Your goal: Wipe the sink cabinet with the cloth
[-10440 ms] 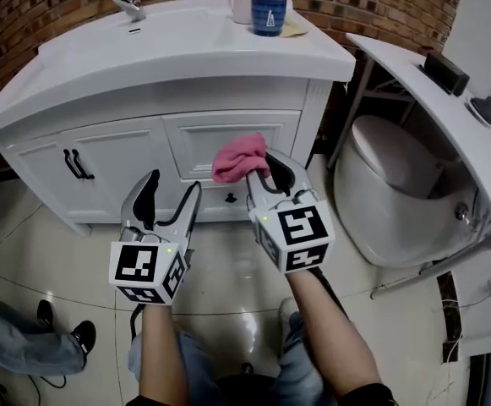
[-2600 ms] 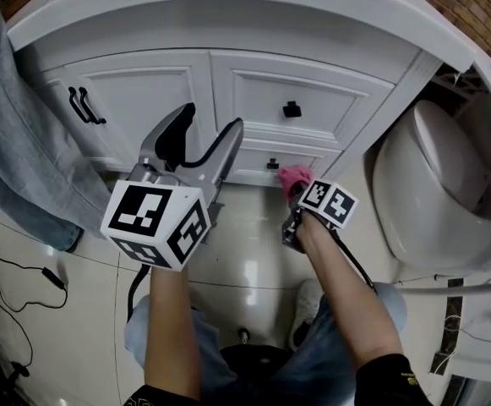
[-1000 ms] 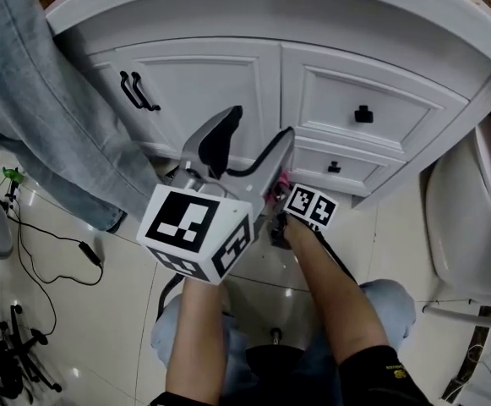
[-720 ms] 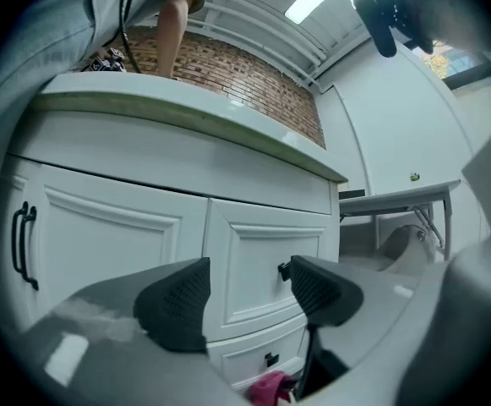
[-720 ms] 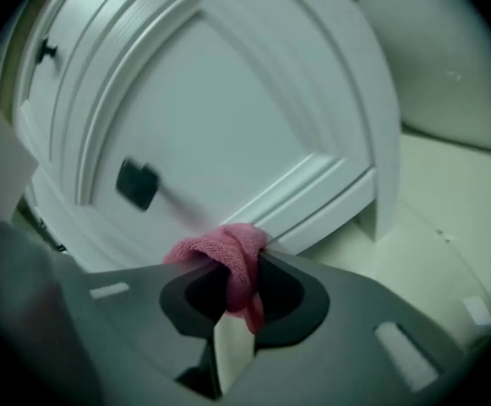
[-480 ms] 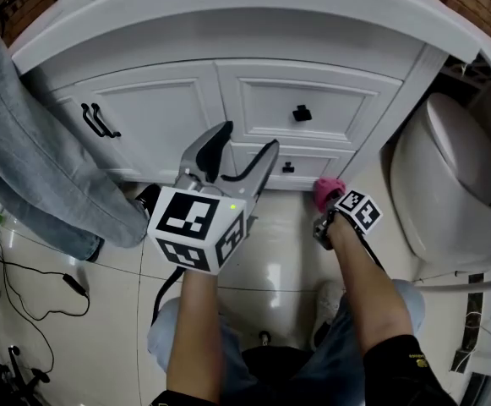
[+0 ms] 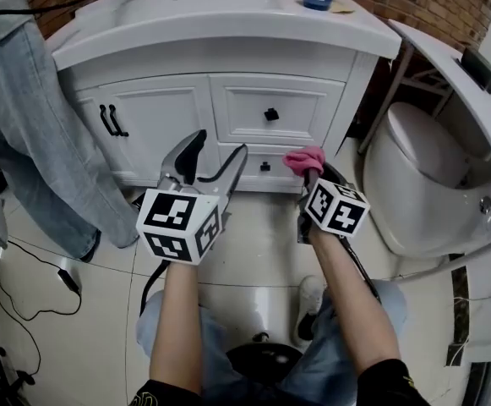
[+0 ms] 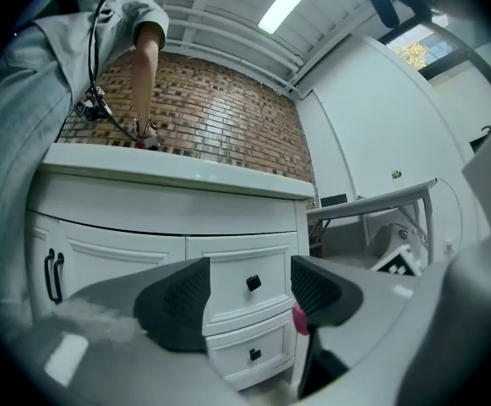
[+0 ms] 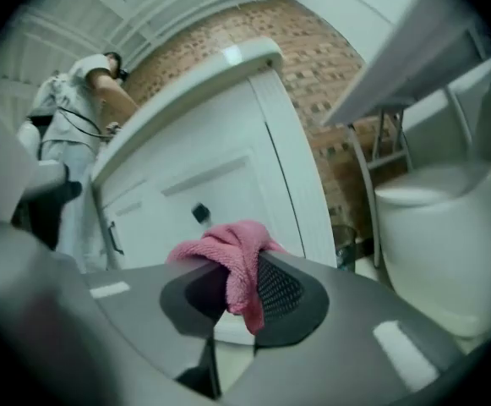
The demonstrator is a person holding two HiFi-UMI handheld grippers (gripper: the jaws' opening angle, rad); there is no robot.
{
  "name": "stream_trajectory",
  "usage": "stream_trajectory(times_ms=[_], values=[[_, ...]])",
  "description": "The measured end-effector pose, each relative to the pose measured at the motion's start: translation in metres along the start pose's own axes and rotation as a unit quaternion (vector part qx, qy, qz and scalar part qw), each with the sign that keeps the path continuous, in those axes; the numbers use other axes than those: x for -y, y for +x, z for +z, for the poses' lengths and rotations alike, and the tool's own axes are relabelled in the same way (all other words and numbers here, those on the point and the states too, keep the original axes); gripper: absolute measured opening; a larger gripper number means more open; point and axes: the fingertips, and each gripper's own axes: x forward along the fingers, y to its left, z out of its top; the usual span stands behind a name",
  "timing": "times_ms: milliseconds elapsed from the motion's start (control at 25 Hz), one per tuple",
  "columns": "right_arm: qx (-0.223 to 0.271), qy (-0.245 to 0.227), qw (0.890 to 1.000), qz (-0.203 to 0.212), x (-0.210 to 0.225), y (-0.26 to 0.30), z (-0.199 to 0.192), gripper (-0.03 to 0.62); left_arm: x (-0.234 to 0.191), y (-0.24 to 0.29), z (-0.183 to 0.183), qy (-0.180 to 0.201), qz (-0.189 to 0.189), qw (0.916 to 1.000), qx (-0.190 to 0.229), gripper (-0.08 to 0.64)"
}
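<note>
Head view: at the left, the left gripper (image 7: 215, 155) points at the white sink cabinet (image 7: 156, 117), its jaws spread with nothing between them; the left gripper view frames the two drawers in the gap. The forearm reaches forward from the near edge, marker cube up. To the right, the right gripper (image 7: 309, 172) pinches the pink cloth (image 7: 303, 158), which bunches over its jaw tips just beside the lower drawer (image 7: 266, 167); whether they touch is unclear.
</note>
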Motion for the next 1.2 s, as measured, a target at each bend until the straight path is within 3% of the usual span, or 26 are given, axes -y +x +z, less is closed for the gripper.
stream_trajectory(times_ms=[80, 200, 400, 640, 840, 1200], values=[[0.048, -0.052, 0.997, 0.035, -0.031, -0.039, 0.04, 0.051, 0.005, -0.014, 0.005, 0.003, 0.006, 1.0, 0.007, 0.299], [0.111, -0.13, 0.983, 0.068, -0.068, -0.099, 0.082, 0.051, 0.014, -0.034, 0.008, 0.005, 0.018, 0.9997, 0.017, 0.298], [0.156, -0.189, 0.966, 0.081, -0.098, -0.169, 0.096, 0.051, 0.047, -0.061, 0.007, 0.024, 0.002, 0.9994, 0.023, 0.298], [0.155, -0.208, 0.963, 0.069, -0.103, -0.187, 0.084, 0.051, 0.059, -0.078, 0.015, 0.025, 0.004, 0.9991, 0.035, 0.298], [0.152, -0.173, 0.971, 0.07, -0.099, -0.187, 0.076, 0.051, 0.049, -0.089, 0.019, 0.029, 0.019, 0.9986, 0.039, 0.298], [0.162, -0.155, 0.971, 0.083, -0.118, -0.18, 0.081, 0.051, 0.049, -0.09, 0.021, 0.036, 0.017, 0.9984, 0.041, 0.296]])
